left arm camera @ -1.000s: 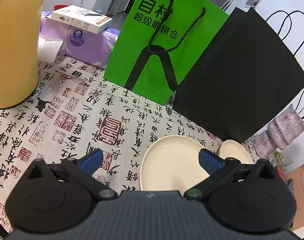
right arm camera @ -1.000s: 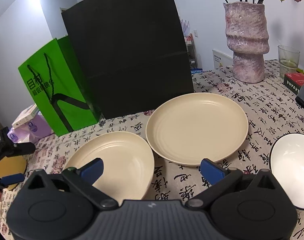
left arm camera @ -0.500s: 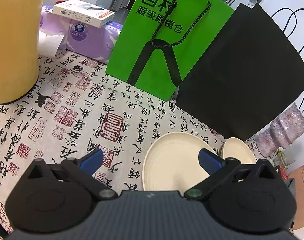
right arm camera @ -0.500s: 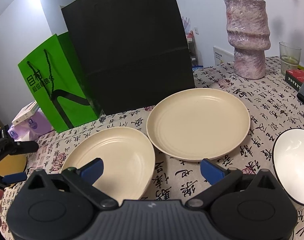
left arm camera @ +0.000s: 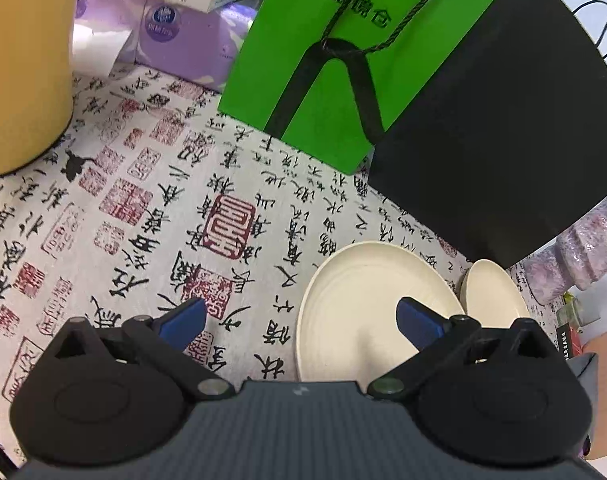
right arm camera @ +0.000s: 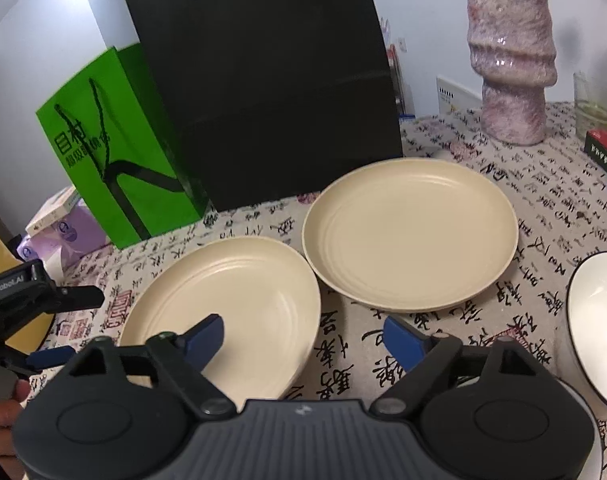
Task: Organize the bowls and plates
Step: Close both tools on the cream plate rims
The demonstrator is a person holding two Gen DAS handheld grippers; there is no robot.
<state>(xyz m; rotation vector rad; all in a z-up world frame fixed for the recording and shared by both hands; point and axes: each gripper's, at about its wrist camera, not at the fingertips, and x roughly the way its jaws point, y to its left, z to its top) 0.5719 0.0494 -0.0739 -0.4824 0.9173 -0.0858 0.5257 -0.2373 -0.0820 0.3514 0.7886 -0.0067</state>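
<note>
Two cream plates lie side by side on the calligraphy tablecloth. In the right wrist view the nearer plate (right arm camera: 231, 296) is at centre left and the farther plate (right arm camera: 411, 232) at centre right. A white bowl with a dark rim (right arm camera: 595, 328) sits at the right edge. My right gripper (right arm camera: 303, 338) is open and empty, low over the near plate's right rim. In the left wrist view my left gripper (left arm camera: 301, 322) is open and empty, above the left rim of the near plate (left arm camera: 367, 304); the far plate (left arm camera: 493, 300) lies beyond. The left gripper also shows in the right wrist view (right arm camera: 59, 326).
A green paper bag (left arm camera: 343, 60) and a black paper bag (left arm camera: 499, 128) stand behind the plates. A pink vase (right arm camera: 509, 64), a glass (right arm camera: 593, 106) and a red box (right arm camera: 605, 152) are at the back right. A yellow cylinder (left arm camera: 23, 60) and purple tissue packs (left arm camera: 171, 32) are at the left.
The left gripper has dropped lower and moved forward toward the near plate. The right gripper has moved slightly closer to the plates. Both stay open.
</note>
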